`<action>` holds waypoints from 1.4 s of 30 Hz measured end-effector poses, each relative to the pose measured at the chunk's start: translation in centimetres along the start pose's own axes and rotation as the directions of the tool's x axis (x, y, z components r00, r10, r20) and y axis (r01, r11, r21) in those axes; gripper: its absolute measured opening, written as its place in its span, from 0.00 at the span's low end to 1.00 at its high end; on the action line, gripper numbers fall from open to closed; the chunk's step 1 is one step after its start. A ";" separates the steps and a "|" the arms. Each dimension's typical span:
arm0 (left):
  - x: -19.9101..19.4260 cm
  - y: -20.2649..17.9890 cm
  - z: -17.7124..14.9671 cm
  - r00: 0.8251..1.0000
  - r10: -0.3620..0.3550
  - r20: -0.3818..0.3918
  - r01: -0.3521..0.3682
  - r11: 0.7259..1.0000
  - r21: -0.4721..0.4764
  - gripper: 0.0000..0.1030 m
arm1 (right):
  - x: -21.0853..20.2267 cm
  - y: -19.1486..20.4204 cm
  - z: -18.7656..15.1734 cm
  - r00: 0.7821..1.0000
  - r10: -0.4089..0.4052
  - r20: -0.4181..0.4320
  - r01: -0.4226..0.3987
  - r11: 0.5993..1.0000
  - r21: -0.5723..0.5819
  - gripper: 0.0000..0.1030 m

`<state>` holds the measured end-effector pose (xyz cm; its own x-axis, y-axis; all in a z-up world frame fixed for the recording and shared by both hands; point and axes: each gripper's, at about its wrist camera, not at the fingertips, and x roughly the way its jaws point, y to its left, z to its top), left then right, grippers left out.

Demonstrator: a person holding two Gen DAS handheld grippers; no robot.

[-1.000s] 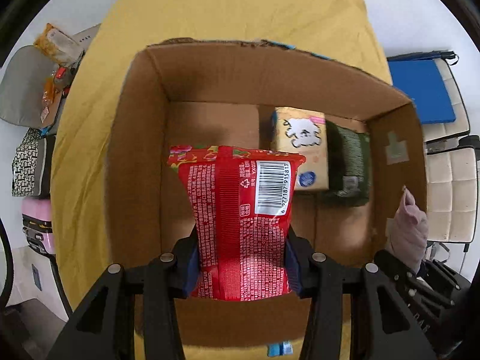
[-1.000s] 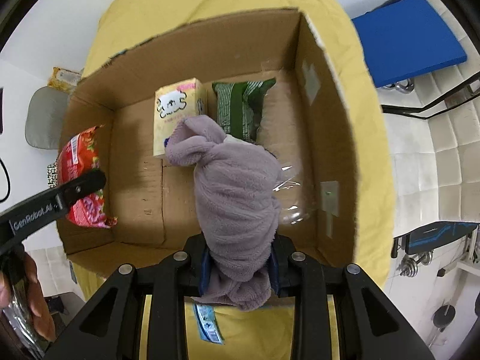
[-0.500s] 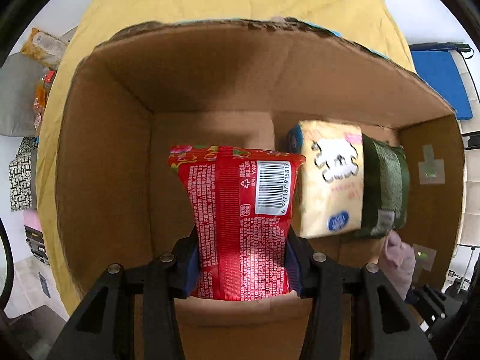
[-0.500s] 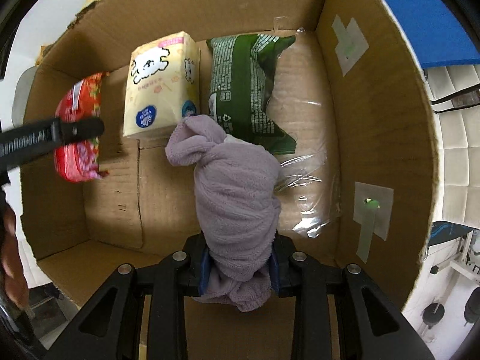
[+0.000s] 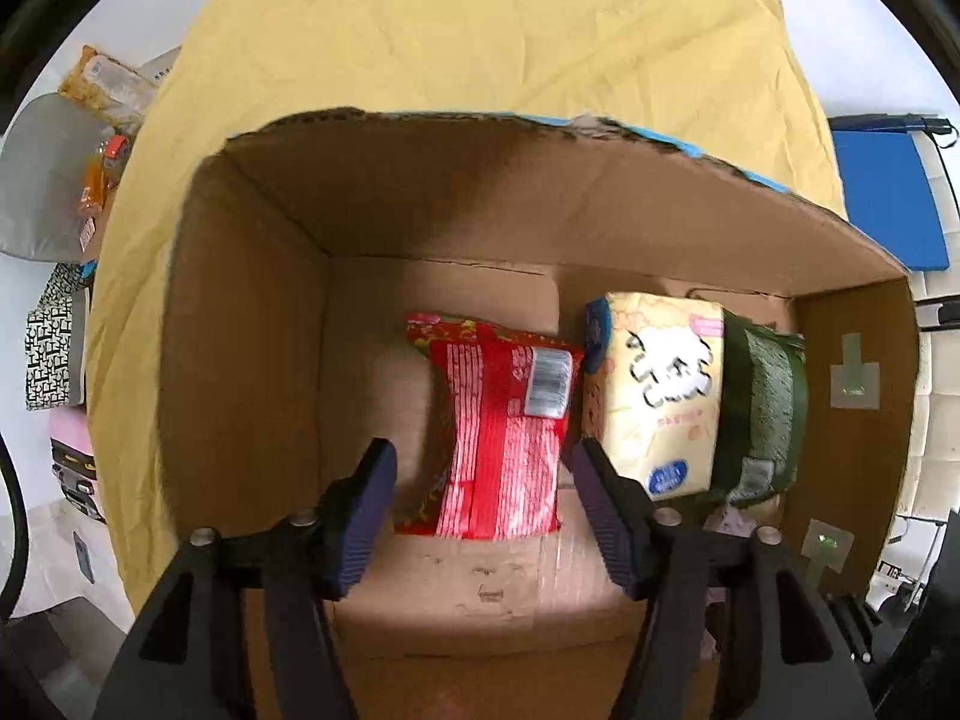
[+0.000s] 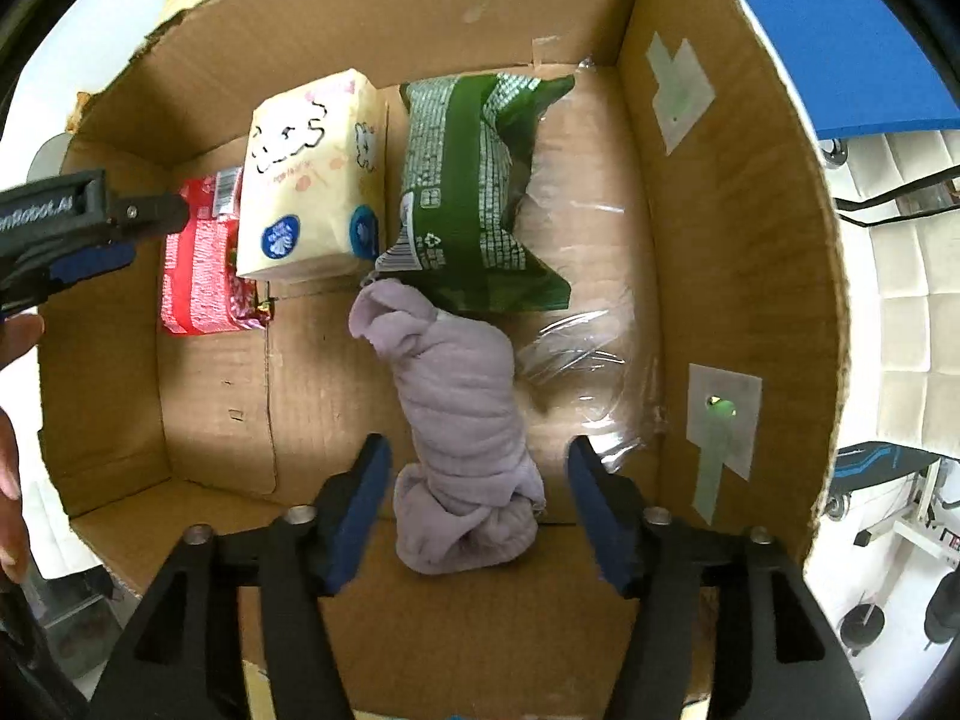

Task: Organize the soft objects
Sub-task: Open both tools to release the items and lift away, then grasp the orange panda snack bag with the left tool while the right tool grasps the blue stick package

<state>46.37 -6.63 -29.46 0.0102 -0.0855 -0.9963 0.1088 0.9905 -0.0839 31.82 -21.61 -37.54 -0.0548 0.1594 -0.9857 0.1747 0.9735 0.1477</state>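
Note:
An open cardboard box point(image 5: 240, 348) point(image 6: 738, 276) sits on a yellow cloth. In it lie a red snack bag point(image 5: 501, 426) point(image 6: 201, 276), a pale yellow tissue pack point(image 5: 657, 399) point(image 6: 312, 180) and a green bag point(image 5: 765, 414) point(image 6: 474, 186). A rolled lilac towel point(image 6: 462, 438) lies on the box floor in front of the green bag. My left gripper point(image 5: 480, 468) is open just above the red bag, not touching it. My right gripper point(image 6: 477, 468) is open, its jaws on either side of the towel without gripping it.
Clear plastic film point(image 6: 582, 354) lies on the box floor right of the towel. The yellow cloth point(image 5: 480, 30) covers the table beyond the box. A grey chair with packets point(image 5: 54, 180) stands at the left, a blue pad point(image 5: 882, 198) at the right.
Both grippers opened. The left one let go of the red bag, which now lies beside the tissue pack. The right one let go of the towel, which now rests on the box floor.

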 end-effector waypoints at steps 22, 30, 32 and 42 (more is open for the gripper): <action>-10.5 0.1 -11.9 0.976 0.047 0.213 -0.056 0.998 0.034 0.97 | -11.0 2.1 -5.0 0.980 -0.061 0.188 0.071 0.996 -0.047 1.00; -14.5 -0.5 -16.9 0.958 0.029 0.286 -0.044 0.998 0.046 0.97 | -15.0 2.2 -8.8 0.955 -0.086 0.284 0.103 0.994 -0.046 1.00; -15.5 -0.5 -17.9 0.953 0.026 0.303 -0.042 0.998 0.047 0.97 | -16.0 2.0 -9.9 0.949 -0.084 0.304 0.102 0.994 -0.044 1.00; -19.3 -0.1 -21.1 0.930 0.022 0.366 -0.037 0.999 0.033 0.97 | -20.4 2.0 -13.6 0.920 -0.070 0.386 0.093 0.995 -0.042 1.00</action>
<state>25.23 -2.77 -10.67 0.3754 -0.0968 -0.9218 0.1414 0.9889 -0.0463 19.91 -20.68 -16.03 0.3172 0.0152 -0.9482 0.1275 0.9901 0.0586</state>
